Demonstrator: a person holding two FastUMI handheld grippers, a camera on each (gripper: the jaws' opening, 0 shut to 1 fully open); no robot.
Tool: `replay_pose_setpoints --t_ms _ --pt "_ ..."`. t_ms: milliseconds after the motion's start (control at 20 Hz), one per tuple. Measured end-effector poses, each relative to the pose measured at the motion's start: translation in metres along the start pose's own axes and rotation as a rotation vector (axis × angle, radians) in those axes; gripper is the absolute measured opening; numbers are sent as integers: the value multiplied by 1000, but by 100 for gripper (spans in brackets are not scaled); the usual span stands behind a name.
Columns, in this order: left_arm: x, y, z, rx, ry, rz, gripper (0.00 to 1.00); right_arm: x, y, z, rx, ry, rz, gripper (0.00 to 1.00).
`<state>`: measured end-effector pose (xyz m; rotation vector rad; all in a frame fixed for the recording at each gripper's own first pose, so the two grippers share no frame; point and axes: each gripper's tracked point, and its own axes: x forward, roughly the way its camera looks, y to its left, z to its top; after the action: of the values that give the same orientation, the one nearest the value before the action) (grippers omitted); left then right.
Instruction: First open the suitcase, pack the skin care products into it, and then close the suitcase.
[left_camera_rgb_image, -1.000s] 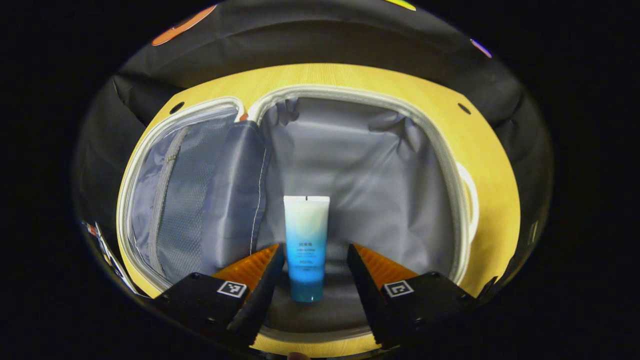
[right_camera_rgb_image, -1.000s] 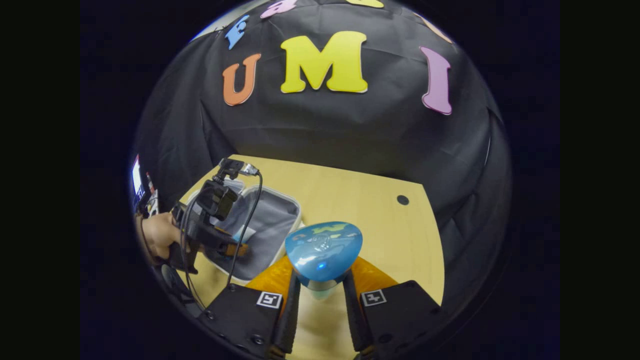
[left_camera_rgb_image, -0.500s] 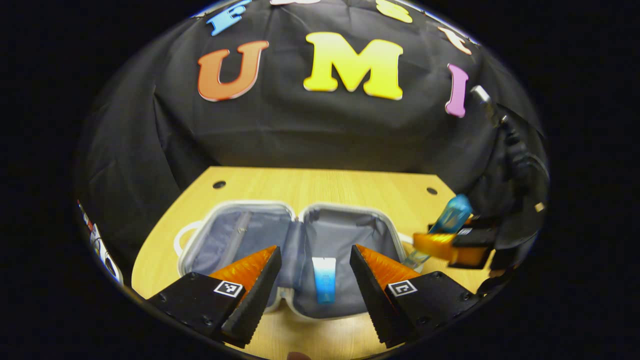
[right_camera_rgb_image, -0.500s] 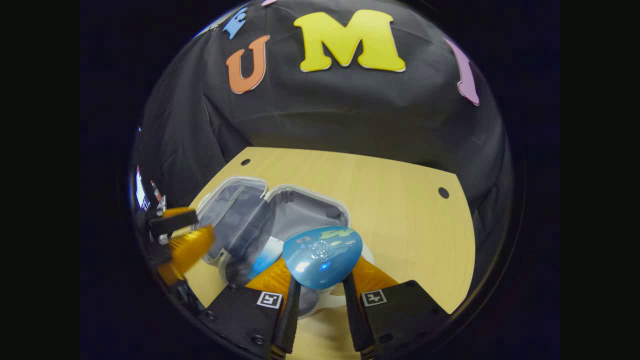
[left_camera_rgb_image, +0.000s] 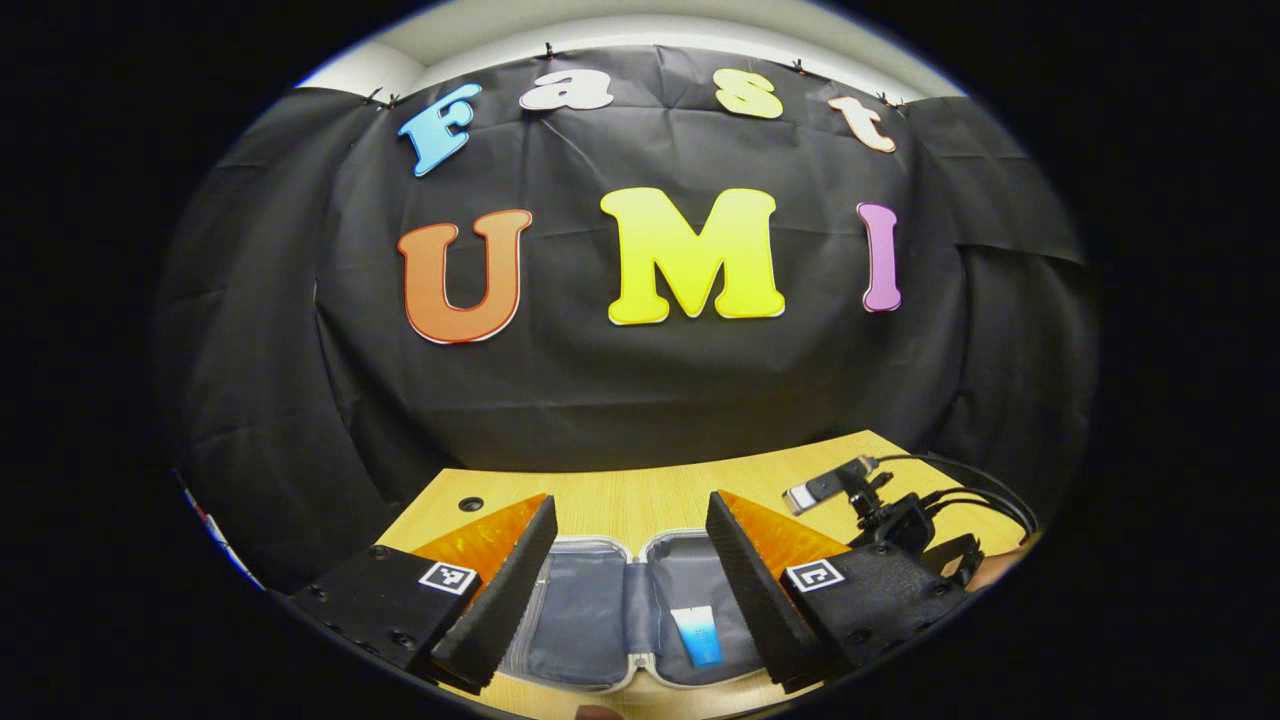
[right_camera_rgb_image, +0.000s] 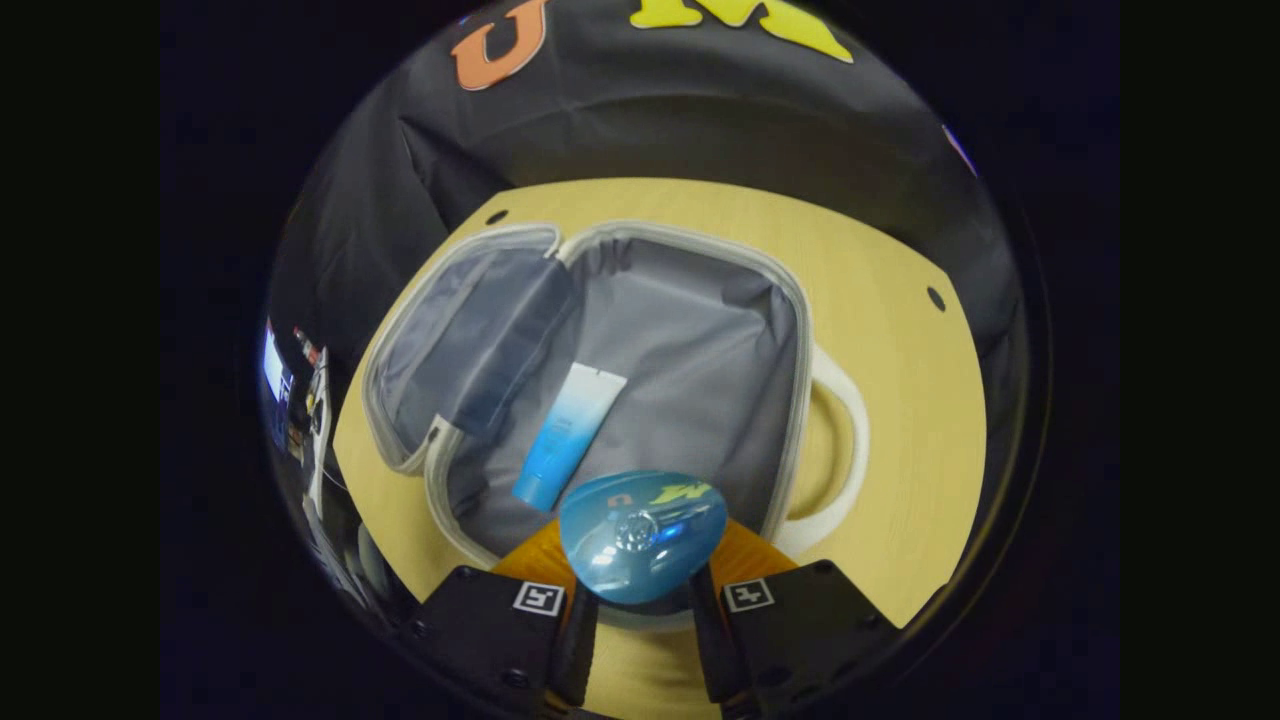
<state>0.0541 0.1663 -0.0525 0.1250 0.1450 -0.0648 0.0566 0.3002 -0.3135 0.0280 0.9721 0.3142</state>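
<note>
Right tongs (right_camera_rgb_image: 637, 600): closed on a blue bottle (right_camera_rgb_image: 640, 535) with a glossy rounded end that faces the camera; both fingers press its narrower part from either side, seen in the right gripper view
Blue bottle position: held above the near edge of the open suitcase (right_camera_rgb_image: 690, 360), over the right-hand half
Left tongs (left_camera_rgb_image: 632, 580): spread wide with nothing between the fingers, raised above the surface (left_camera_rgb_image: 640, 495) and pointing toward the black cloth wall
Right tongs in the left gripper view: the device (left_camera_rgb_image: 900, 520) with its camera mount and cables sits low at the right, a bit of the holding hand at the edge; its fingers cannot be made out there
Suitcase: lies fully open and flat on the pale wood surface (right_camera_rgb_image: 900, 400), grey fabric lining in both halves, light zip edging all round, a white handle (right_camera_rgb_image: 840, 440) on its right side
Tube: a white-to-blue tube (right_camera_rgb_image: 568, 435) lies flat on the lining of the right-hand half, near the hinge fold, slanted with its blue cap end toward the camera; in the left gripper view the same tube (left_camera_rgb_image: 697, 635) shows between the spread fingers
Left half of suitcase: a grey mesh divider panel (right_camera_rgb_image: 480, 340) covers it
Surface: small dark holes near the far corners (right_camera_rgb_image: 935, 298)
</note>
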Motion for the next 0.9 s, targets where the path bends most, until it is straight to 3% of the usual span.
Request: replay_pose_setpoints --t_ms 300,500,700,900 --pt "7 16 0 -35 8 16 96 30 -6 22 120 80 -29 38" --pt "19 31 -10 -52 39 42 96 55 -13 14 160 178 -84 41" --pt "25 41 -22 -97 76 43 97 57 -15 16 179 200 -130 38" --pt "30 61 -37 -134 111 78 97 58 -14 16 182 221 -143 42"
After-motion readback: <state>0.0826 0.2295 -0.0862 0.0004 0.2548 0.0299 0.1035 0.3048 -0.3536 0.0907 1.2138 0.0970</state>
